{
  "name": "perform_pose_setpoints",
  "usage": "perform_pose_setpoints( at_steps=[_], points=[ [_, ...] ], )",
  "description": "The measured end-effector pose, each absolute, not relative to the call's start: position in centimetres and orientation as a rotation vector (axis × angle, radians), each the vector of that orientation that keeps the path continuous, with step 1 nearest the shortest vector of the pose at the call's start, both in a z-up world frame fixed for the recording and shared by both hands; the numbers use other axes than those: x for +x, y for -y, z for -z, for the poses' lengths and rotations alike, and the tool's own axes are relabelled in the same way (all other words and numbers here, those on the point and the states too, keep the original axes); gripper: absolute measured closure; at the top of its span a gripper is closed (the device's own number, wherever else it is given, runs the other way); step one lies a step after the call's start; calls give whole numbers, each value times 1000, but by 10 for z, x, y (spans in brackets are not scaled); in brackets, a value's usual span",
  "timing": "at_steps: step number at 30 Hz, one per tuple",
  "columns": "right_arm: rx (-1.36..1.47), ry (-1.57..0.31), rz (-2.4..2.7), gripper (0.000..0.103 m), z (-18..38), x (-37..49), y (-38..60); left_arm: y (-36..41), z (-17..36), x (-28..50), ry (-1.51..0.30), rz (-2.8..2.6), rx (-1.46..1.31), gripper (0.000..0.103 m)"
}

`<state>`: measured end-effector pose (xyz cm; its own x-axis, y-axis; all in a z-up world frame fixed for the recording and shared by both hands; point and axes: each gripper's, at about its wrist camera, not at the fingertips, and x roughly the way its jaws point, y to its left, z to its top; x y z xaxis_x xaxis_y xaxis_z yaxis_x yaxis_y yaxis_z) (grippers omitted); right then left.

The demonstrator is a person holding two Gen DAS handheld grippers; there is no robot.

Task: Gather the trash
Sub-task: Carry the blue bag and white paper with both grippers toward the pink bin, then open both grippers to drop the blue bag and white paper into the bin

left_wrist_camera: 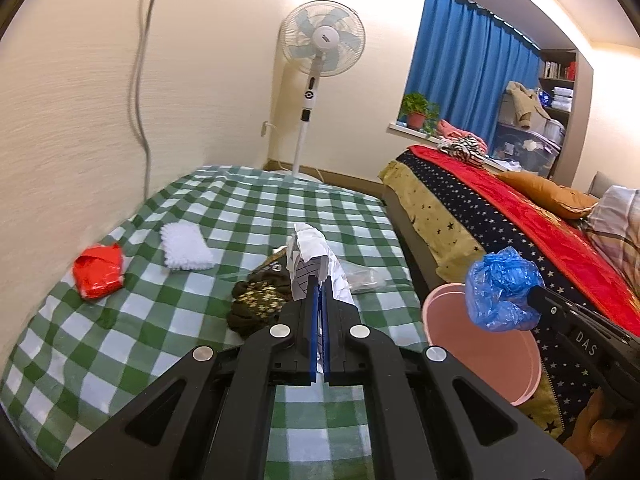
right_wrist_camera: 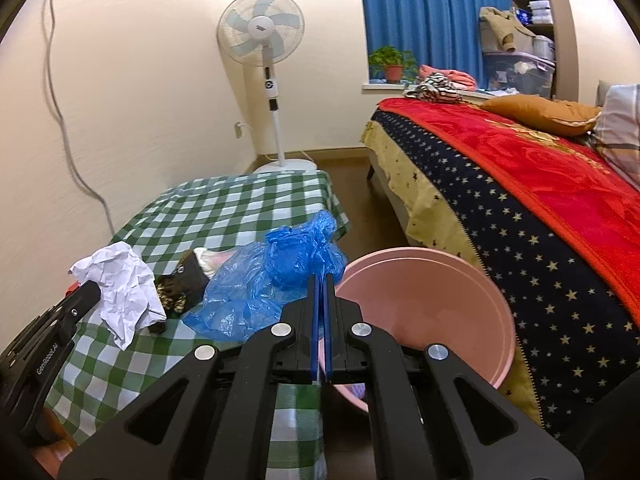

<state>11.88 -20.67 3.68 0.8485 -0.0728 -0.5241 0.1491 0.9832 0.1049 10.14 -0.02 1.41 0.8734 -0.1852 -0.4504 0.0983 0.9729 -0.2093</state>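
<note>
My left gripper (left_wrist_camera: 319,280) is shut on a crumpled white paper (left_wrist_camera: 316,256) and holds it above the green checked table (left_wrist_camera: 120,340); the paper also shows in the right wrist view (right_wrist_camera: 120,288). My right gripper (right_wrist_camera: 321,280) is shut on a crumpled blue plastic bag (right_wrist_camera: 272,280), held at the rim of a pink bin (right_wrist_camera: 432,308). In the left wrist view the blue bag (left_wrist_camera: 500,288) hangs over the pink bin (left_wrist_camera: 480,340). A red wrapper (left_wrist_camera: 98,272), a white fluffy pad (left_wrist_camera: 186,246), a dark patterned cloth (left_wrist_camera: 260,304) and a clear wrapper (left_wrist_camera: 364,276) lie on the table.
A bed with a starred cover and red blanket (right_wrist_camera: 540,184) stands right of the bin. A standing fan (left_wrist_camera: 320,60) is at the far wall. A blue curtain (left_wrist_camera: 468,68), a potted plant (left_wrist_camera: 418,112) and shelves lie beyond. A cable hangs on the left wall.
</note>
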Motion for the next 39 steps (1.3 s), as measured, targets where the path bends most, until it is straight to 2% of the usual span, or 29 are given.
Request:
perform_pose_setpoints(
  at_steps=[16,34,37,38,39],
  points=[
    [199,-560,328,101,-33,124,266,63,-12,119,-508,345,-146,102],
    [280,-609,488,101,-13,131,314,135,18,154,-579,573,-125,102],
    [308,-614,510,97,-11,132,321,144,24,157,-601,605,-125,99],
    [316,-618,513,91,-10,133,322,147,27,159,-623,620,-121,90],
    [322,-619,520,76,-9,134,323,150,32,160,-646,627,-111,80]
  ],
)
